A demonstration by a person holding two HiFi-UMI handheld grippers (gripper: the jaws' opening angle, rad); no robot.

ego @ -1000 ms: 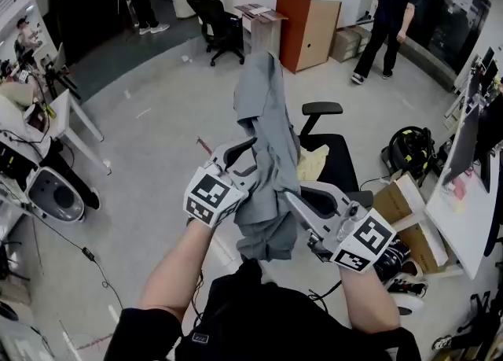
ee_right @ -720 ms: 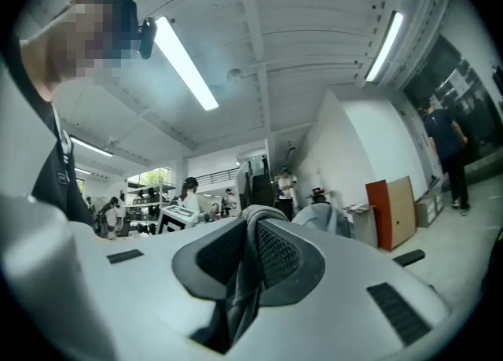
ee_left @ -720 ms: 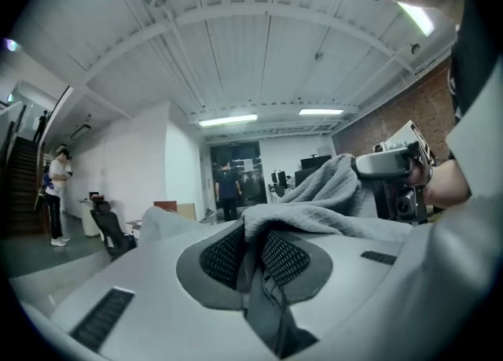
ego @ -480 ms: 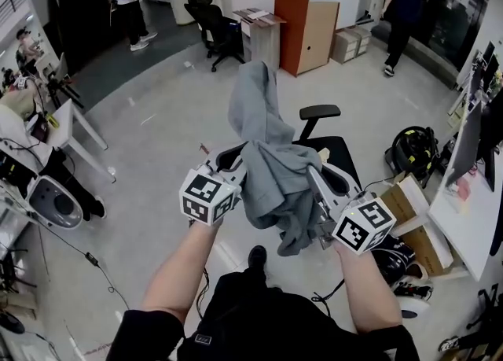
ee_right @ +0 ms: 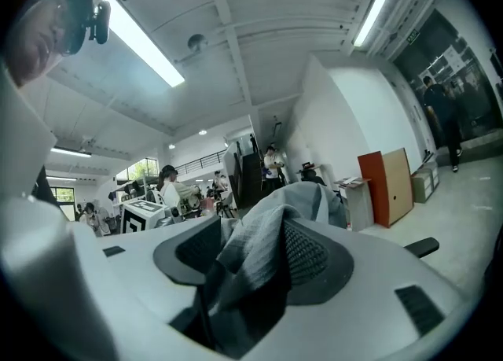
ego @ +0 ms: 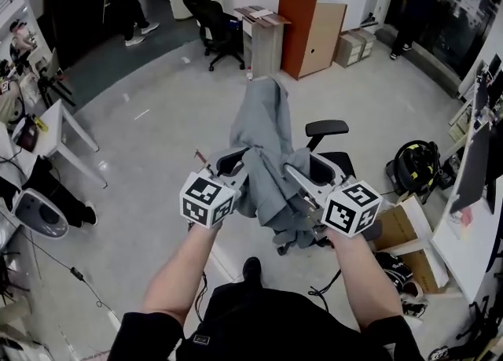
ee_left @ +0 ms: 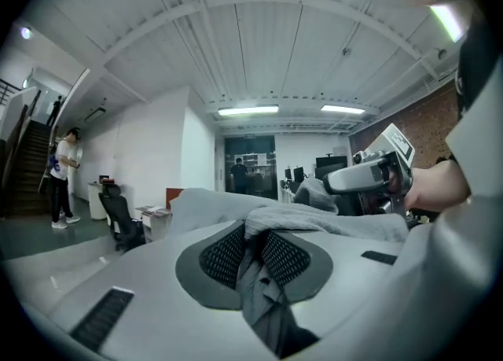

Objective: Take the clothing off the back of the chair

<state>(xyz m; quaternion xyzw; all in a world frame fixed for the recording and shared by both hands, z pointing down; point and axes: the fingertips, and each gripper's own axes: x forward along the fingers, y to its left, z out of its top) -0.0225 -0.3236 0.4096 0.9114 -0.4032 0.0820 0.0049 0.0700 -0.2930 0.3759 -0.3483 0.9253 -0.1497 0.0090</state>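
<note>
Furniture stands around: a brown cabinet [ego: 314,29] and a second office chair [ego: 216,25] at the back, and cardboard boxes [ego: 397,222] at the right. Straight ahead is a black chair [ego: 326,127]. Grey clothing [ego: 263,143] rises in a peak over it, hiding its back and most of the seat. Both forearms reach forward side by side, with the grippers roughly level. The left gripper [ego: 238,164] has just closed to a narrow gap and pinches a fold of the clothing. The right gripper [ego: 301,177] has just been opening. Its jaws stand wide, with cloth lying loose between them against one pad.
</note>
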